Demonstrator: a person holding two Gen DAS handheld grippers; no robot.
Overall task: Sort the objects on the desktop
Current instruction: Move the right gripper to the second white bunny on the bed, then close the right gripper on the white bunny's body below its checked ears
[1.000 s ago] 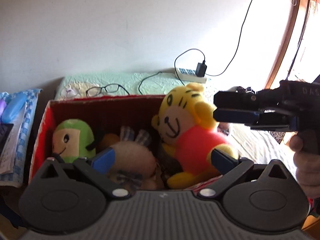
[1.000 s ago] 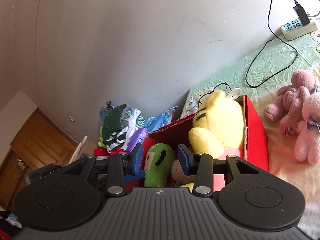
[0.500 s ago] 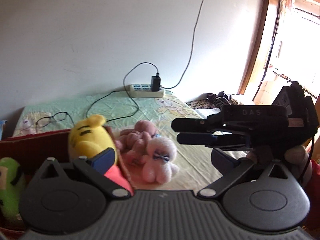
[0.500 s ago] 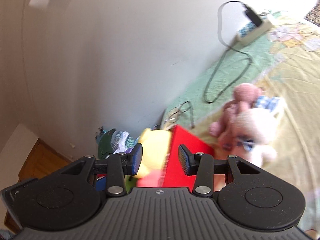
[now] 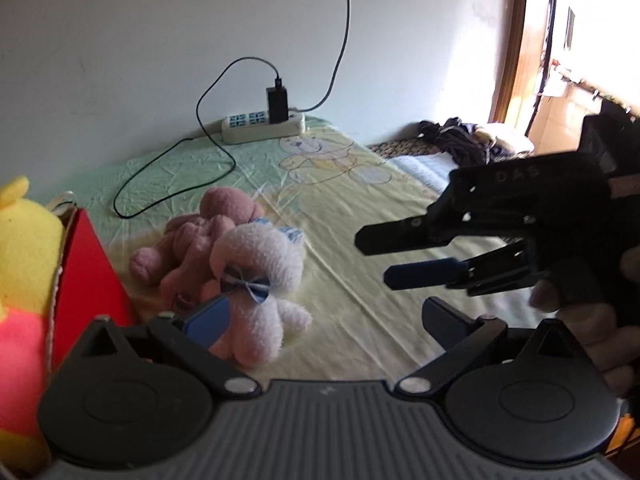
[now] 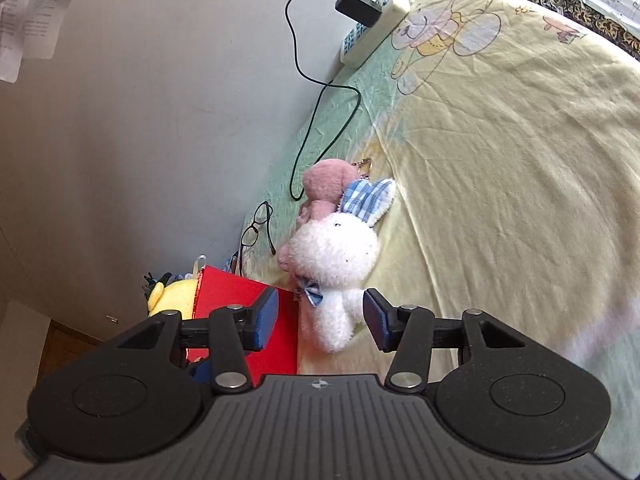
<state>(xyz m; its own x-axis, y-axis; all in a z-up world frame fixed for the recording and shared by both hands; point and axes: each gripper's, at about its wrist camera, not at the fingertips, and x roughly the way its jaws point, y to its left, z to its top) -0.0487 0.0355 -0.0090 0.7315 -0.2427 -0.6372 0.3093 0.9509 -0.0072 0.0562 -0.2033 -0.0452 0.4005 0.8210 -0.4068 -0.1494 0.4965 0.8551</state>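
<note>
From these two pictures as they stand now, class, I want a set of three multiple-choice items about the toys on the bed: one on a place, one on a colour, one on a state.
1. Where does the white rabbit lie?
A. inside the red box
B. on the yellow sheet, against the pink toy
C. on the power strip

2. What colour is the rabbit's bow?
A. blue
B. green
C. orange

3. How is the right claw?
A. shut on the rabbit
B. shut on nothing
C. open, holding nothing

Answers:
1 B: it rests on the sheet outside the box, touching the pink toy.
2 A: a blue bow sits at its neck.
3 C: its fingers stand apart with nothing gripped.
</note>
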